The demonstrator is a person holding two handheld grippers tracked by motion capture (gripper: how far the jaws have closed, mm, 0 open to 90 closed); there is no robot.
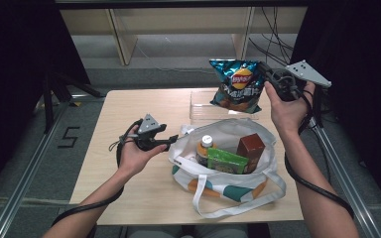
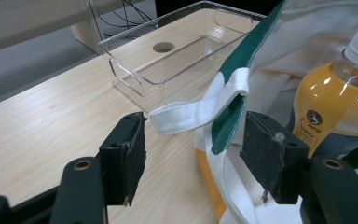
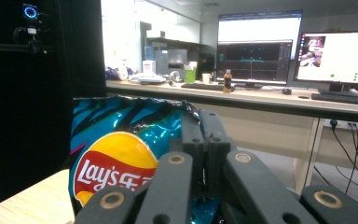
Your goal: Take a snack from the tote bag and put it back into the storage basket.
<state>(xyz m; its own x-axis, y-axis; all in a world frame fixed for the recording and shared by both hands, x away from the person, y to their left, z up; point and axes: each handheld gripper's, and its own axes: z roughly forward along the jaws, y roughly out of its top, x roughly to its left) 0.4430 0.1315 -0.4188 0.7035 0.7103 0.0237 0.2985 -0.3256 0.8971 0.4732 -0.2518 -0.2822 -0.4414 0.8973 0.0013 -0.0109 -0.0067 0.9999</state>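
- Wooden table (image 1: 144,198); we see a tote bag (image 1: 228,188) centre, clear tray (image 1: 198,106) at 12 o'clock behind it.
- Bag holds bottle (image 1: 206,148), green packet (image 1: 226,160), brown box (image 1: 250,147).
- Right gripper (image 1: 268,79) clamps chip bag (image 1: 238,85) aloft at 1 o'clock.
- Left gripper (image 2: 193,154) jaws apart around the bag's strap (image 2: 200,112), 9 o'clock rim.

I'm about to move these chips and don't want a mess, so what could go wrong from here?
The right gripper pinches the chip bag only by one top corner, so it may swing or slip out.

The clear tray sits right below the bag and looks light; a low pass could knock it.

The left gripper has the tote bag strap between open jaws, not clamped, so the bag's mouth could sag against the bottle.
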